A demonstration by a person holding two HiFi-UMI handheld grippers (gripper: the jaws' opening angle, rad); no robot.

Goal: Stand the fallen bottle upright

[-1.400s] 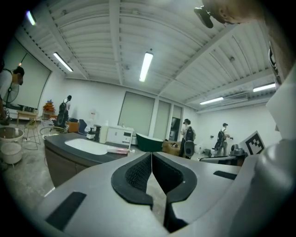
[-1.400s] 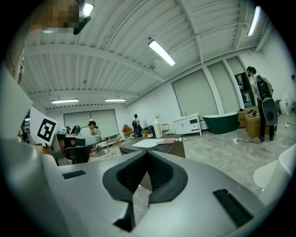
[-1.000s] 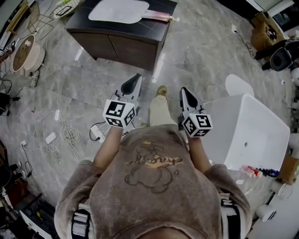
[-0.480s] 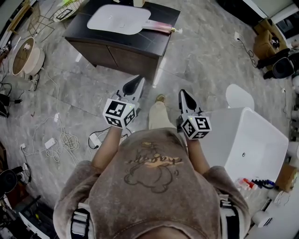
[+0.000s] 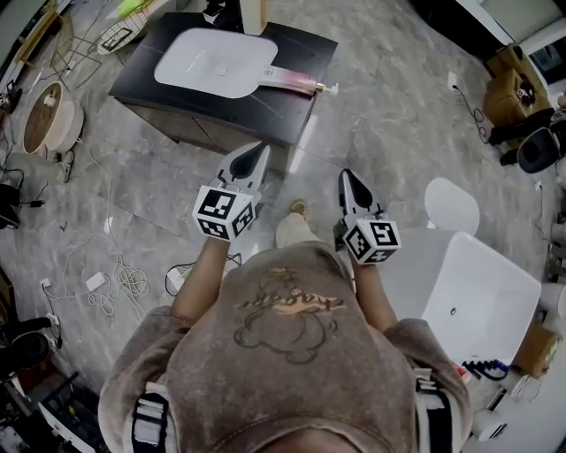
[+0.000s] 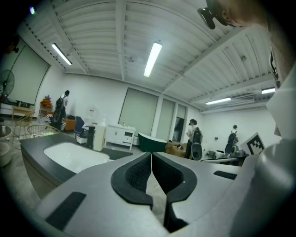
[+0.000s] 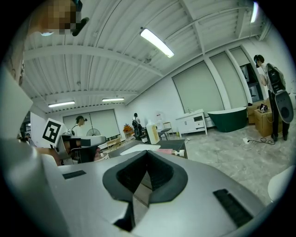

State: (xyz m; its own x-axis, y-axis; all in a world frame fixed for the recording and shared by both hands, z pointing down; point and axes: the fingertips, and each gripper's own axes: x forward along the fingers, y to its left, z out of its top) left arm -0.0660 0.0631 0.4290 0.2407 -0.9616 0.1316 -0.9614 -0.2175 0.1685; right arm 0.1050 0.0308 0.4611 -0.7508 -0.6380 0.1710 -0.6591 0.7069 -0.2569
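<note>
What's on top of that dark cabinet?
A white shallow basin, a pink bottle lying on its side and a pale upright container, partly out of frame. Beneath the basin is hidden.

Pink bottle lies flat on dark cabinet — beside the white basin

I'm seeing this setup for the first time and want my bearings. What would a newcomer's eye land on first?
The left hand-held gripper and right hand-held gripper, both shut and empty, jut out mid-frame in the head view. Beyond them stands a dark cabinet bearing a white basin, with a pink bottle lying on its side beside it. A white bathtub fills the lower right.
</note>
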